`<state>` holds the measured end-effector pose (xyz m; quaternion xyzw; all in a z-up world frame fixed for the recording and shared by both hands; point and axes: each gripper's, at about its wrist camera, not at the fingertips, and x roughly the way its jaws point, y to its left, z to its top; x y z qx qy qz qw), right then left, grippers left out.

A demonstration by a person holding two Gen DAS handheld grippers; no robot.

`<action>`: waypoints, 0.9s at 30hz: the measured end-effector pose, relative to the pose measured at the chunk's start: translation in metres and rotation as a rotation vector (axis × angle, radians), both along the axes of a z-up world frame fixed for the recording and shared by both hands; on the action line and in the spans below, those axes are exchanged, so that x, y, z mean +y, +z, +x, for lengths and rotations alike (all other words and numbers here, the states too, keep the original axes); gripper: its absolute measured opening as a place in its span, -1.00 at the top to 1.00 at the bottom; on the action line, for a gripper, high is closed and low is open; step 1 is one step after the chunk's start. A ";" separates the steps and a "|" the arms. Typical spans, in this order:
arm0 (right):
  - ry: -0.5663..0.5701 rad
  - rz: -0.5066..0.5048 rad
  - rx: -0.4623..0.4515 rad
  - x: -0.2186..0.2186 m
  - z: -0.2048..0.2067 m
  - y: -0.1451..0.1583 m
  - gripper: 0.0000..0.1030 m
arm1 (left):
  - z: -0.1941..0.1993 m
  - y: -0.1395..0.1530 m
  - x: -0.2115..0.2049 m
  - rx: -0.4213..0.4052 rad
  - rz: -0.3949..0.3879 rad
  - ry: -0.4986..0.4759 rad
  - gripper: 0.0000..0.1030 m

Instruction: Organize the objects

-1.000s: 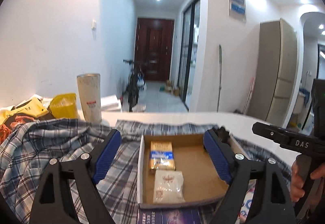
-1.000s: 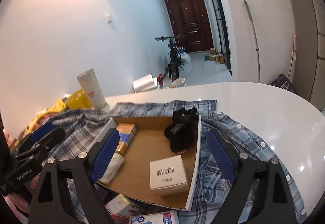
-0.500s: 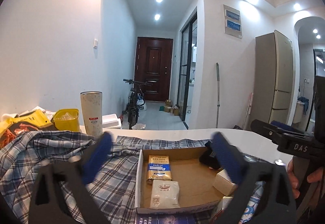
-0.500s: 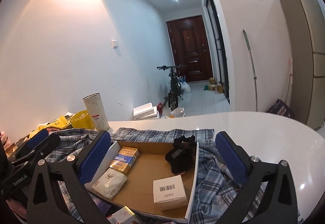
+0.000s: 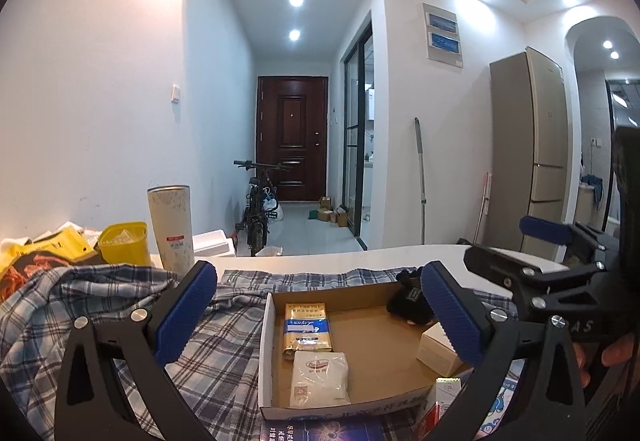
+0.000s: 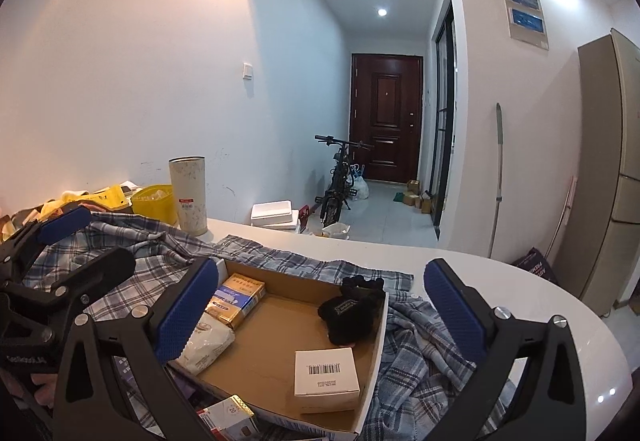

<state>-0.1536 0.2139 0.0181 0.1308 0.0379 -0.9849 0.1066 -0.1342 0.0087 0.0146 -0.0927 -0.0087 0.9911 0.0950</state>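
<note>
Gaping wide and empty, both tongs (image 5: 320, 315) (image 6: 322, 311), gold packet (image 5: 307, 326) lengthwise in cardboard tray (image 5: 265, 353)

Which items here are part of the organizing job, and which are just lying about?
Job:
cardboard box
gold packet
white pouch
black glove
white carton
both grippers, left and right, open and empty

Lying about:
plaid shirt
tall cup
yellow tub
bicycle
fridge
</note>
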 end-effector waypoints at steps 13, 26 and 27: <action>0.004 0.018 -0.018 -0.003 -0.001 -0.003 -1.00 | -0.001 -0.001 -0.001 0.010 -0.007 -0.008 -1.00; -0.002 0.024 -0.018 -0.005 -0.001 -0.003 -1.00 | 0.001 -0.002 0.004 0.005 -0.011 -0.012 -1.00; -0.001 0.023 -0.021 -0.005 -0.001 -0.003 -1.00 | 0.002 -0.002 0.004 0.006 -0.012 -0.011 -1.00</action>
